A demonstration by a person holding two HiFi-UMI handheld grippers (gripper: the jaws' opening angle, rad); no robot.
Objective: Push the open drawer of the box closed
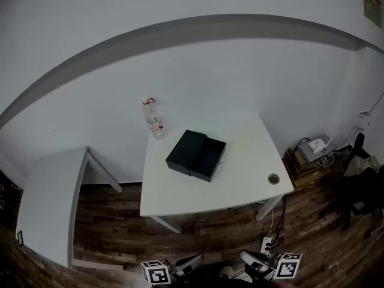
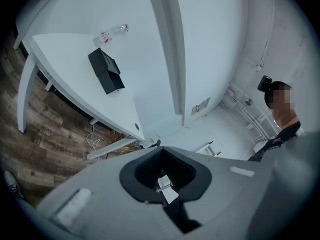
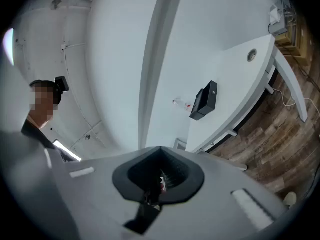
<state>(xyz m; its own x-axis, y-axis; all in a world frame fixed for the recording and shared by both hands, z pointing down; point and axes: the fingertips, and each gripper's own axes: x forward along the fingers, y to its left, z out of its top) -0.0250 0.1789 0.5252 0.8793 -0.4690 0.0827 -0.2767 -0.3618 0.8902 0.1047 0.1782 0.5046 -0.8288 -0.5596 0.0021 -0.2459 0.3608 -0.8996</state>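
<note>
While both grippers are held low at the bottom edge of the head view, the left gripper [image 1: 193,260] and the right gripper [image 1: 246,257] are kept well apart from the white table [image 1: 240,182], above the wooden floor [image 1: 120,221]. The black box [image 1: 185,150] is seen lying near the middle of the table, with its drawer [image 1: 210,159] pulled out to the right. A clear plastic bottle [image 1: 153,117] is placed near the box at the far left corner, and a round cable hole [image 1: 273,178] is set at the right edge.

Where the left gripper view is taken, the left gripper [image 2: 160,151] is shown clenched, jaws together with nothing between them. The box [image 2: 106,70] and bottle [image 2: 112,33] are seen far off on the table [image 2: 65,59].

When the right gripper view is consulted, the right gripper [image 3: 159,154] is likewise found pressed closed and empty. The box [image 3: 205,100] is seen distant on the table [image 3: 235,79], with the bottle [image 3: 182,103] beside it.
</note>
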